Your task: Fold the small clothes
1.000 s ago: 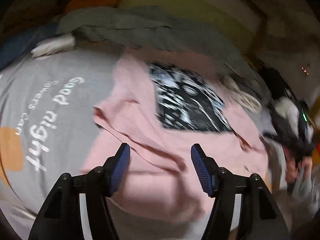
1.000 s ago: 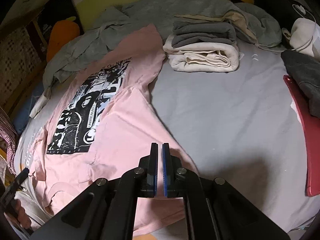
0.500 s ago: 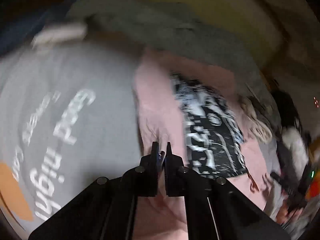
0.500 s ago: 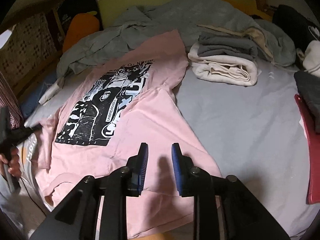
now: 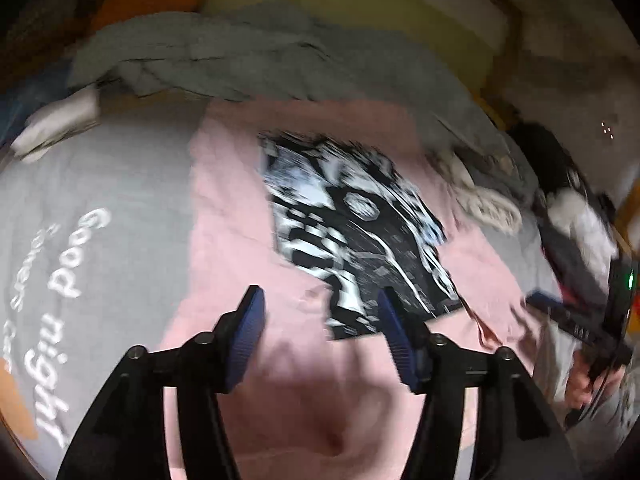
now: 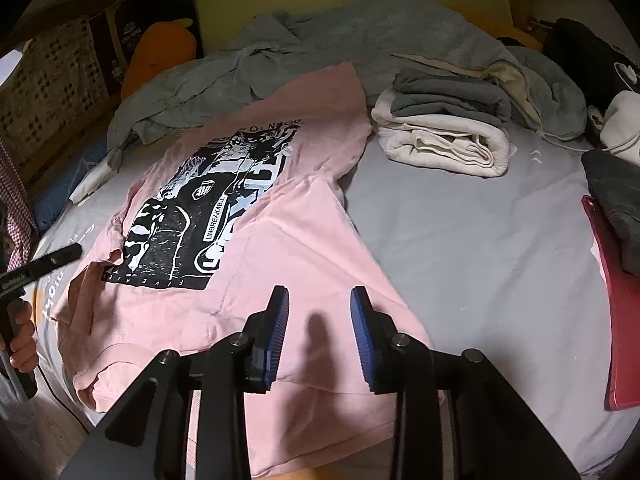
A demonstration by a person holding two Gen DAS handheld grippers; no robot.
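left gripper [image 5: 320,336] has shifted off the shirt's left edge, jaws just reopened and empty; right gripper [image 6: 318,334] jaws just parted, empty, over the folded-in side panel; pink t-shirt [image 6: 288,240] lies print-up on the bed [image 6: 480,240], apparently released to settle mid-fold.

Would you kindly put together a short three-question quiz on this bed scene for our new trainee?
1. True or false: the right gripper is clamped shut on the pink cotton T-shirt with the black-and-white print.
2. Which lies folded over part of the print on the right wrist view?
A. a pink flap of the shirt itself
B. a red cushion
C. a blue sock
3. Fill in: the folded stack of grey and cream clothes lies on the grey ______, apart from the shirt.

Key: 1 false, its jaws stand open with no cloth between them, as do those of the left gripper; 2 A; 3 bedsheet.
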